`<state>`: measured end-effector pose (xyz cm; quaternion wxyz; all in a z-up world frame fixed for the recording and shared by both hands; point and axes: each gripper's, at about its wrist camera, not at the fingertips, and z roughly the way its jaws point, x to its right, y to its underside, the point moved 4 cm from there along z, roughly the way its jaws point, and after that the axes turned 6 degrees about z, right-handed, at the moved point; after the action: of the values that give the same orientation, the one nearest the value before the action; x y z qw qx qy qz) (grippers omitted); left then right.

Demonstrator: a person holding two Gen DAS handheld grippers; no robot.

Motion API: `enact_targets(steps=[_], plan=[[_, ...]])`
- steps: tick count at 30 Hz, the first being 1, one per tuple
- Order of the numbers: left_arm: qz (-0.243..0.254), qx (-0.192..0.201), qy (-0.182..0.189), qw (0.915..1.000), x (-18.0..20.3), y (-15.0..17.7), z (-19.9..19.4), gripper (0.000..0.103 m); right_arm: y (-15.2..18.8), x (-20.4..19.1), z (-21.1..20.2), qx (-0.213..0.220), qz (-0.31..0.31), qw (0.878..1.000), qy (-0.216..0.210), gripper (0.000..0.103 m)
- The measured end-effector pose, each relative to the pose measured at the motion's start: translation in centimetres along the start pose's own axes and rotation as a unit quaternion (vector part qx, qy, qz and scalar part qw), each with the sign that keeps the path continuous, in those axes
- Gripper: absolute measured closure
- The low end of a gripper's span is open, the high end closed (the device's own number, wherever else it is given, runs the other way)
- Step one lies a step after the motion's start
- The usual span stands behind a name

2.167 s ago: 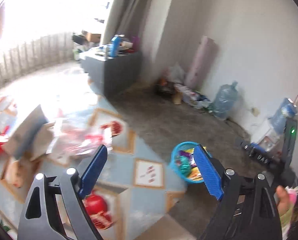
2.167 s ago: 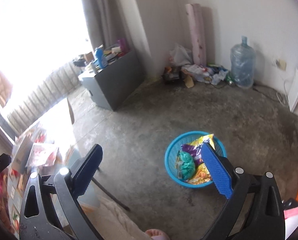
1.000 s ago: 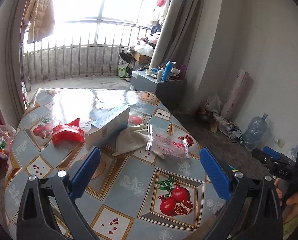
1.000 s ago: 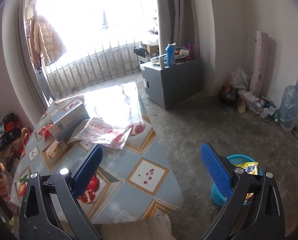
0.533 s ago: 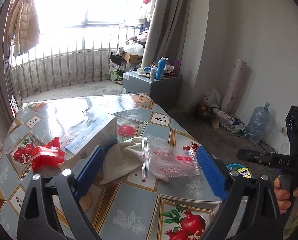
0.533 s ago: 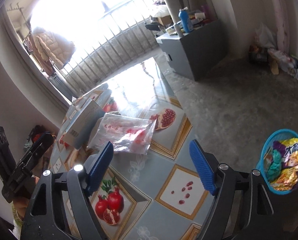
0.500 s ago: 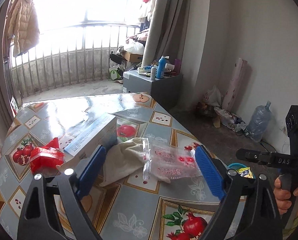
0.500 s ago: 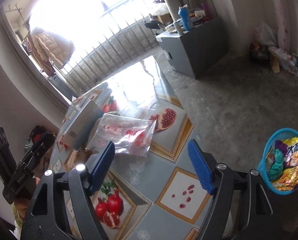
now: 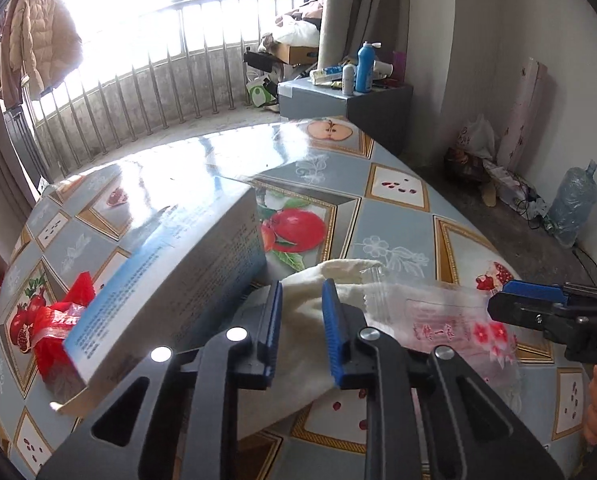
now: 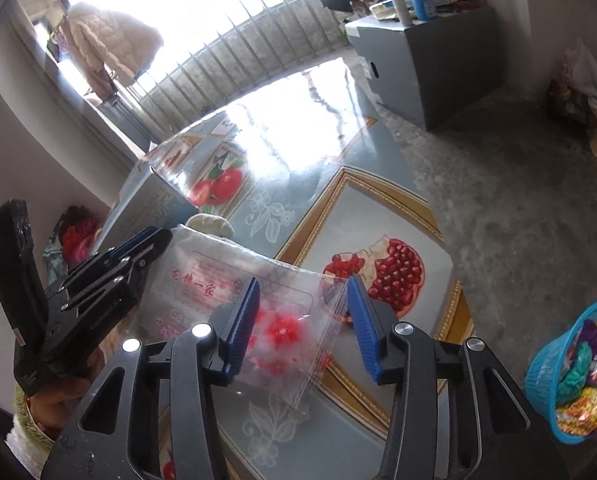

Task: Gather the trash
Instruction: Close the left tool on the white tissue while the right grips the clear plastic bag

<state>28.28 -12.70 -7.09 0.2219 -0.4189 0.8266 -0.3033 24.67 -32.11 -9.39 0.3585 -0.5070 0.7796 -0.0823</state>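
A clear plastic bag with red print (image 9: 438,320) (image 10: 234,284) lies on the table, partly on a cream cloth (image 9: 310,320). My right gripper (image 10: 302,316) is open, its jaws on either side of the bag's near end, just above it. My left gripper (image 9: 300,320) is nearly shut with a narrow gap, its tips over the cloth; I cannot tell if it pinches the cloth. It also shows in the right wrist view (image 10: 146,244). A red wrapper (image 9: 54,332) lies at the table's left. A blue trash basket (image 10: 570,376) with wrappers stands on the floor at right.
A grey-blue cardboard box (image 9: 166,280) lies on the fruit-patterned tablecloth (image 9: 398,216) beside the cloth. A grey cabinet (image 9: 350,108) with bottles stands behind the table. A water jug (image 9: 570,204) and clutter line the right wall. A balcony railing (image 9: 138,92) is behind.
Both grippers have moved down and in close to the table. The left jaws have closed to a narrow gap over the cloth. The right jaws have narrowed around the clear bag.
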Motion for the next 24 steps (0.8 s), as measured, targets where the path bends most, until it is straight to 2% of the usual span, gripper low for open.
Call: enact_targets(steps=[3, 6, 9, 12, 16, 21, 24], plan=[[0.009, -0.021, 0.001, 0.9997, 0.4, 0.4, 1.6, 0.094, 0.2, -0.6, 0.3, 0.004, -0.03, 0.999, 0.014, 0.067], [-0.002, -0.03, 0.012, 0.9995, 0.1, 0.6, 1.7, 0.097, 0.3, -0.8, 0.0, -0.002, -0.046, 0.999, 0.025, 0.073], [0.021, -0.035, 0.009, 0.9991, 0.8, 1.1, 1.0, 0.098, 0.6, -1.0, -0.5, -0.012, -0.061, 0.997, 0.038, 0.08], [0.039, -0.051, 0.023, 0.9977, 1.5, 2.0, -0.2, 0.098, 2.0, -1.0, -1.2, -0.021, -0.076, 0.995, 0.055, 0.087], [0.047, -0.069, 0.049, 0.9953, 2.2, 3.9, -2.2, 0.098, 4.1, -0.8, -2.8, -0.03, -0.079, 0.995, 0.061, 0.089], [0.043, -0.086, 0.077, 0.9923, 3.2, 6.8, -5.2, 0.098, 7.7, -1.0, -5.2, -0.033, -0.077, 0.994, 0.069, 0.092], [0.025, -0.092, 0.091, 0.9913, 3.4, 9.1, -7.5, 0.098, 9.9, -0.6, -6.9, -0.032, -0.063, 0.995, 0.068, 0.092]])
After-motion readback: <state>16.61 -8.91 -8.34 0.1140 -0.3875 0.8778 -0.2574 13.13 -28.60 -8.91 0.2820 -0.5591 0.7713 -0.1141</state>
